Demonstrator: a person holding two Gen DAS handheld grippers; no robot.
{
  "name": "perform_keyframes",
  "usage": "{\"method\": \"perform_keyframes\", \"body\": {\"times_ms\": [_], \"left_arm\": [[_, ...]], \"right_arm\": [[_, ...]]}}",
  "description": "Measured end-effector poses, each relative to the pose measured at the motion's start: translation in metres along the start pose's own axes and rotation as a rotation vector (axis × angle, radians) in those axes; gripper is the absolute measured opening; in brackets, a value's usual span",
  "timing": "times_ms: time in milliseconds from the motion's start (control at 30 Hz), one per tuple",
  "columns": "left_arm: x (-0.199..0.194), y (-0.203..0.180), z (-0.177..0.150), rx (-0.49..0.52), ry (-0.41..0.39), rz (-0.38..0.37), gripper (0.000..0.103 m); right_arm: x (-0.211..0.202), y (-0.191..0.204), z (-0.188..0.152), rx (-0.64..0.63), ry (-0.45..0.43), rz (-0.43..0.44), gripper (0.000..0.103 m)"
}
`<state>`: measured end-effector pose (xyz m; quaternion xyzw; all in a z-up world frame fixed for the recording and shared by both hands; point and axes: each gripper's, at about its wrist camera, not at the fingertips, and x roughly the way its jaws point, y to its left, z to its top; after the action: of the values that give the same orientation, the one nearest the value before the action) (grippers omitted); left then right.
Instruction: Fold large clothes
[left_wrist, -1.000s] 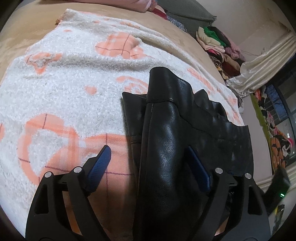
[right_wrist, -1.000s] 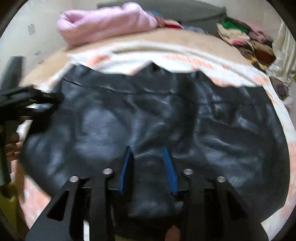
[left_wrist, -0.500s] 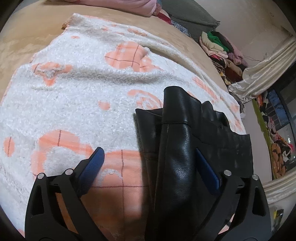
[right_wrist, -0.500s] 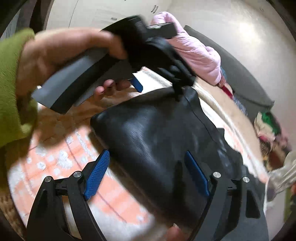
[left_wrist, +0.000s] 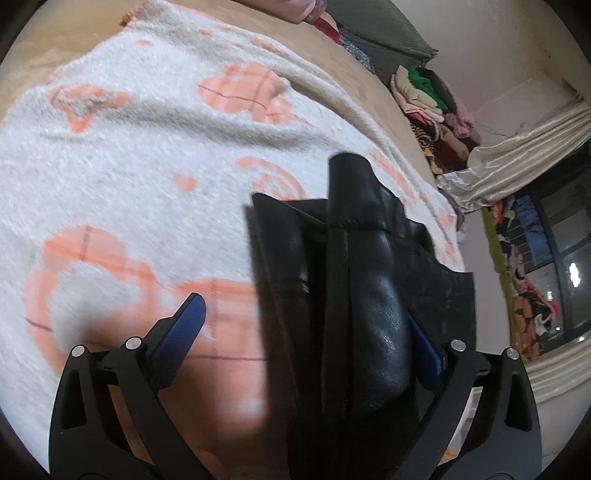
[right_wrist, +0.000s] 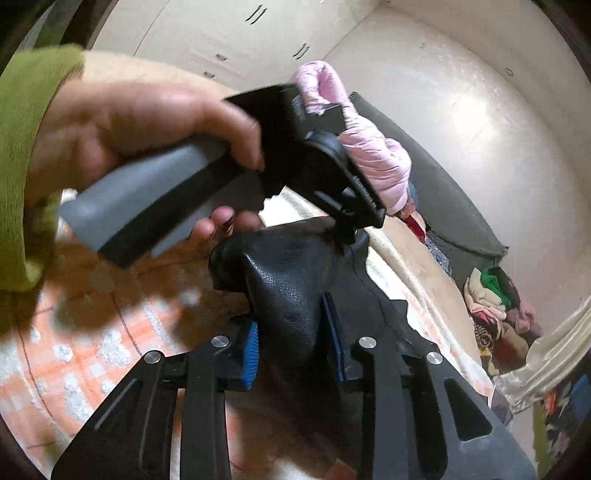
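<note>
The black jacket (left_wrist: 354, 295) lies partly folded on the blanket (left_wrist: 147, 166). My right fingers (right_wrist: 291, 343) have just been closing and now clamp a thick fold of it. My left fingers (left_wrist: 306, 332) stand wide apart around another fold. The smooth leather may slip out and unfold.

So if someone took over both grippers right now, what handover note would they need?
Right gripper: its jaws have just been closing and now pinch a raised fold of the black jacket.
Left gripper: wide open, the jacket's folded edge between its fingers, not pressed.
Jacket lies partly folded on the blanket.
Done: first folds made.
Left: carry the pinched fold over, flatten, finish the folding.
</note>
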<state>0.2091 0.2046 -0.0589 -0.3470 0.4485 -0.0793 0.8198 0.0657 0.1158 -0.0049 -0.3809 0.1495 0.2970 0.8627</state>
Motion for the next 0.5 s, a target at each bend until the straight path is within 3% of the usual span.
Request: {"method": "perform_keyframes", "body": {"times_ms": [33,67,100,200,300,500], "left_arm": [[0.001,-0.004,-0.002,-0.001,0.006,-0.026,0.083],[0.001,-0.006,-0.002,0.001,0.008,-0.043,0.062],[0.0,-0.009,-0.003,0.0,0.01,-0.07,0.051],[-0.009,-0.024,-0.007,0.013,-0.019,-0.074,0.039],[-0.023,-0.045,-0.009,0.024,-0.052,-0.094,0.038],[-0.037,-0.109,-0.011,0.124,-0.097,-0.052,0.038]], "right_arm": [[-0.003,-0.003,0.001,0.017,-0.004,0.002,0.028],[-0.006,-0.007,0.001,0.037,-0.008,0.006,0.028],[-0.009,-0.011,0.001,0.063,-0.011,0.015,0.028],[-0.015,-0.025,0.002,0.119,-0.029,0.032,0.028],[-0.029,-0.04,-0.001,0.147,-0.062,0.026,0.027],[-0.064,-0.084,-0.013,0.282,-0.128,0.029,0.025]]}}
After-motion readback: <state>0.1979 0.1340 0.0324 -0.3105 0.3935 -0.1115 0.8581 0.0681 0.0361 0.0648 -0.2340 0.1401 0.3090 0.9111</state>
